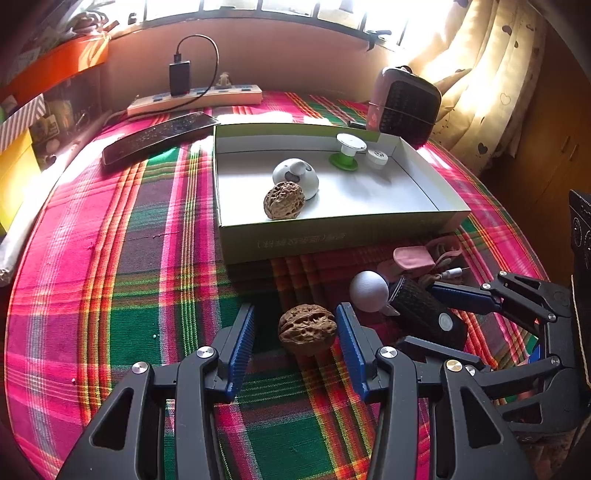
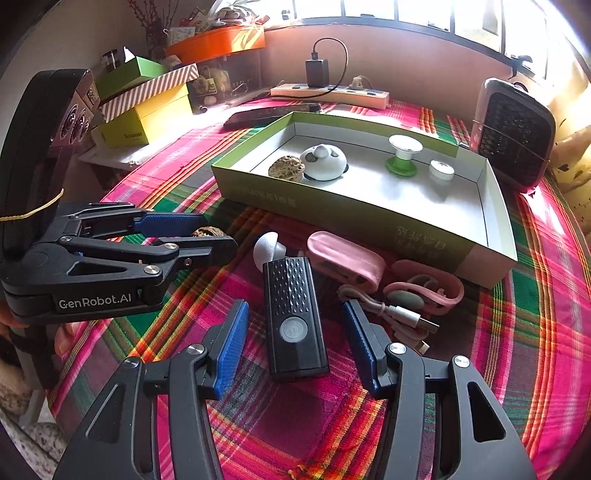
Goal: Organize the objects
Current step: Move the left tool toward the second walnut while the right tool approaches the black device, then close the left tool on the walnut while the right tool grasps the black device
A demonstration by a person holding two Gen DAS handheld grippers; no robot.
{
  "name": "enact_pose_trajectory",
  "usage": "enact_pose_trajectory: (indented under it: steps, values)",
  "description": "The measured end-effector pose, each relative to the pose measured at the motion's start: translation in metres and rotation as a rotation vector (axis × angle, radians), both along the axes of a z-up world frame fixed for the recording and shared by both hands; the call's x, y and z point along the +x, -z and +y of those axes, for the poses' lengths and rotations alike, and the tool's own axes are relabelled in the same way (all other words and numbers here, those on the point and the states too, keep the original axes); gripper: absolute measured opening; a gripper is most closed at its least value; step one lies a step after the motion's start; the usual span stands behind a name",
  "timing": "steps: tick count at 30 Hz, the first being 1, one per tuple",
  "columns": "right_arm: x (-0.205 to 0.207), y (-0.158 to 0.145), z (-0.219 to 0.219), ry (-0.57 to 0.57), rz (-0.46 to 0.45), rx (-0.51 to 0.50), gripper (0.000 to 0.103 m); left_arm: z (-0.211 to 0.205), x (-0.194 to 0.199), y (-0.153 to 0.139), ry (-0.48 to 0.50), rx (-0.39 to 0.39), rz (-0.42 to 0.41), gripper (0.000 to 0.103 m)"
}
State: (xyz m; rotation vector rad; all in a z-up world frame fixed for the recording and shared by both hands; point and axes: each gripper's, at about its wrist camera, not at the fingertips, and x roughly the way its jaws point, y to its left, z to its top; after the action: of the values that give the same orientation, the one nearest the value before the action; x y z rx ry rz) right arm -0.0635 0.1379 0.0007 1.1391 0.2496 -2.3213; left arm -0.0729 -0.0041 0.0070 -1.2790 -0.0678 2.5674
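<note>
Beyond both open grippers, left gripper (image 1: 295, 338) around a walnut (image 1: 307, 328) and right gripper (image 2: 293, 341) around a black device (image 2: 295, 317), box (image 1: 332, 236) already holding four items, several still outside.

Strong daylight pours through the window (image 1: 258, 7) along the top of both frames, blown out to white glare. The box (image 1: 332, 236) casts a soft shadow toward the camera. Fisheye bending curves the edges; corners fall black. Focus is sharp.

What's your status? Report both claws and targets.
Left claw open around walnut. Right claw open around black device. Box ahead, nothing blocking.
</note>
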Motion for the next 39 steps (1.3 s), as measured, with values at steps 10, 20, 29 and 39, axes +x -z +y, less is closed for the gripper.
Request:
enact_pose_trajectory:
  steps: [10, 20, 29, 39]
  values:
    - [-0.0005, -0.0005, 0.0033, 0.025, 0.007, 0.004, 0.031, -0.0002, 0.0013, 0.0003, -0.005, -0.027, 0.010, 0.038]
    - [0.0000, -0.0002, 0.0037, 0.025, 0.009, 0.007, 0.028, -0.0025, 0.0022, 0.0003, -0.011, -0.044, 0.017, 0.029]
    - [0.0001, 0.0000, 0.0035, 0.024, 0.010, 0.008, 0.028, -0.0019, 0.0021, 0.0001, -0.012, -0.047, 0.016, 0.029]
    - [0.0000, -0.0001, 0.0046, 0.030, 0.007, 0.003, 0.028, -0.0022, 0.0014, -0.0005, -0.013, -0.051, 0.015, 0.029]
